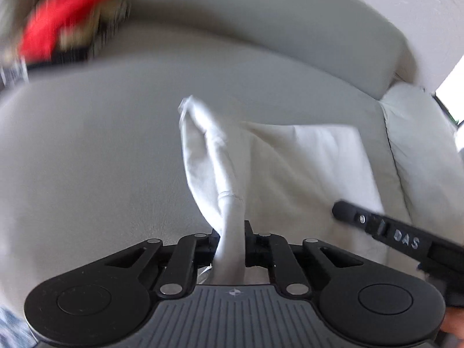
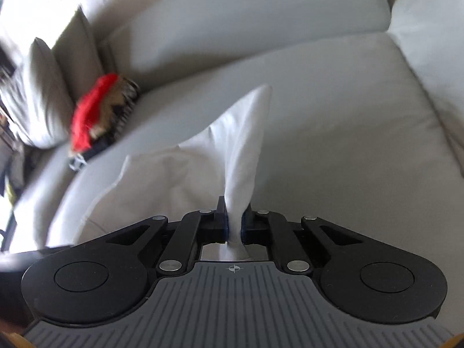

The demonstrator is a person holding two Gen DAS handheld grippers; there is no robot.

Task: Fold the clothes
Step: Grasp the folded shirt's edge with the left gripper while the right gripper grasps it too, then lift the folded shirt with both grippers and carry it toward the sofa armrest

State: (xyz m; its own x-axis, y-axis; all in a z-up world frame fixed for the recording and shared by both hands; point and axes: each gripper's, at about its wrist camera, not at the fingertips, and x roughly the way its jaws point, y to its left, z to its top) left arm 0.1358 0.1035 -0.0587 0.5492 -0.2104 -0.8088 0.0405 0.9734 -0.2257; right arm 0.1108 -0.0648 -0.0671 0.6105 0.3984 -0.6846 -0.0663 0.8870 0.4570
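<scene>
The left gripper, a black two-finger tool with a ribbed grey body, has its jaws drawn nearly together on a bunched, rolled edge of a white cloth garment; the fabric passes between the fingers and runs back toward the body of the tool. The right gripper, of the same build, likewise has its jaws closed down to a narrow gap on another gathered part of the same white garment, with a tuft of cloth showing behind the fingers. From each grip the cloth rises into a pointed, twisted peak, while the remainder of the garment lies slack and creased on the seat of a pale grey upholstered sofa, roughly at the middle of the seat cushion. In the left wrist view one black finger of the right gripper, marked with raised letters, enters from the lower right and sits over the garment's right portion. A blurred heap of other clothes, red on top with dark and tan pieces below, lies at the sofa's left end, against a pale grey cushion and well apart from the white garment. A second pale cushion rests at the sofa's right end. Both views show motion blur, strongest around the red heap.
</scene>
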